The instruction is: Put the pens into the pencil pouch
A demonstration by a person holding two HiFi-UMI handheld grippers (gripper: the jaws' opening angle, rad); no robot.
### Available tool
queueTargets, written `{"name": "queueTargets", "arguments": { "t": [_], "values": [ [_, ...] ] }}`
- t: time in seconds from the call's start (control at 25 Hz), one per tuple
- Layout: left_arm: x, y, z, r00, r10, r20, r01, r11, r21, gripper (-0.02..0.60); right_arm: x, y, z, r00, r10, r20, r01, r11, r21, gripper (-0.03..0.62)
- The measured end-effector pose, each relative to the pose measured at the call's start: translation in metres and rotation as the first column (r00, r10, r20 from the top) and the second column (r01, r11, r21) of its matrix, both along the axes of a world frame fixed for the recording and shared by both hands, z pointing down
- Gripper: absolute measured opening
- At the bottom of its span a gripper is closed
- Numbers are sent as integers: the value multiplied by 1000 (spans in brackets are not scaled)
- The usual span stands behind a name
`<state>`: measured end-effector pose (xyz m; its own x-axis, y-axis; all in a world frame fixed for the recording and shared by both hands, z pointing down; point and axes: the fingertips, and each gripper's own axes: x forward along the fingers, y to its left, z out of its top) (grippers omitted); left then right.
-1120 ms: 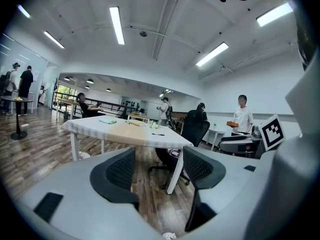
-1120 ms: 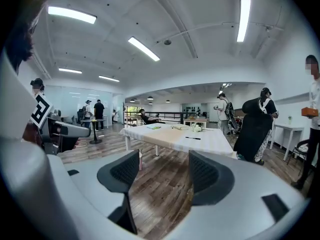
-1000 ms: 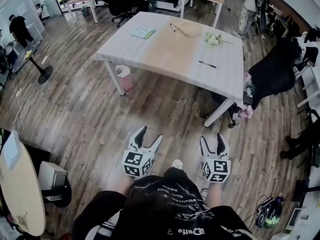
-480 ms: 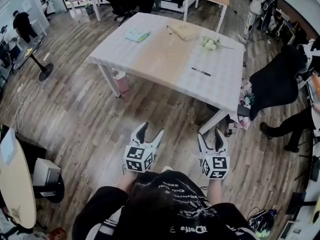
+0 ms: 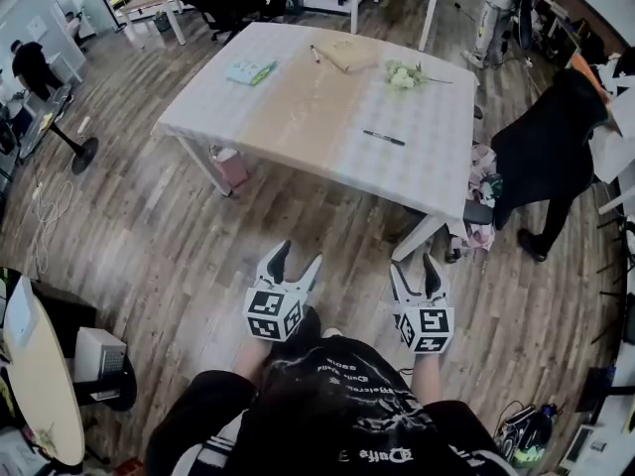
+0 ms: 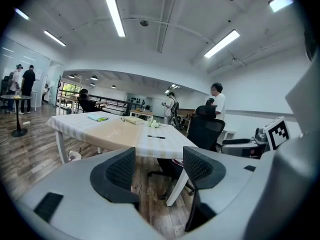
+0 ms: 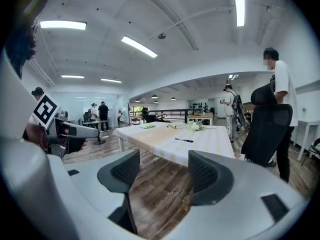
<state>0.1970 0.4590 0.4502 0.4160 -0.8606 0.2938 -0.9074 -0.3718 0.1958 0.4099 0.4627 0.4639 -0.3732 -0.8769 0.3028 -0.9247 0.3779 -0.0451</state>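
A white and tan table [image 5: 298, 127] stands ahead of me across the wooden floor. On it lie a black pen [image 5: 383, 138], a second pen [image 5: 316, 55] and a beige pouch [image 5: 347, 56] at the far edge. My left gripper [image 5: 298, 256] and right gripper [image 5: 414, 266] hang open and empty over the floor, well short of the table. The left gripper view has its gripper [image 6: 159, 171] open, with the pen [image 6: 156, 137] and pouch [image 6: 134, 120] far off. In the right gripper view the gripper [image 7: 163, 176] is open too, and the pen [image 7: 184, 140] is distant.
White flowers [image 5: 402, 75] and a green-blue item [image 5: 248, 72] also lie on the table. A pink bin [image 5: 230, 167] sits under its left side. A person in black [image 5: 541, 142] stands by an office chair [image 7: 267, 129] at the right. A round table [image 5: 40, 385] is at my left.
The view has shifted as I step across the floor towards the table. Both grippers stay open in front of me. The person at the right has moved nearer the table.
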Motion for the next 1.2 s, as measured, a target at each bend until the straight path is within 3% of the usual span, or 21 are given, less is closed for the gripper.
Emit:
{"name": "queueTargets", "arguments": {
  "t": [0.36, 0.68, 1.2],
  "values": [
    [5, -62, 15, 999, 46, 23, -45, 999, -17, 302, -1, -50, 15, 1000, 10, 0, -10, 999, -32, 288],
    [4, -154, 23, 991, 128, 29, -127, 991, -33, 301, -8, -125, 24, 998, 60, 4, -59, 996, -70, 288],
    [-44, -308, 23, 969, 244, 26, -242, 969, -47, 302, -43, -249, 25, 980, 197, -31, -199, 974, -109, 288]
  ]
}}
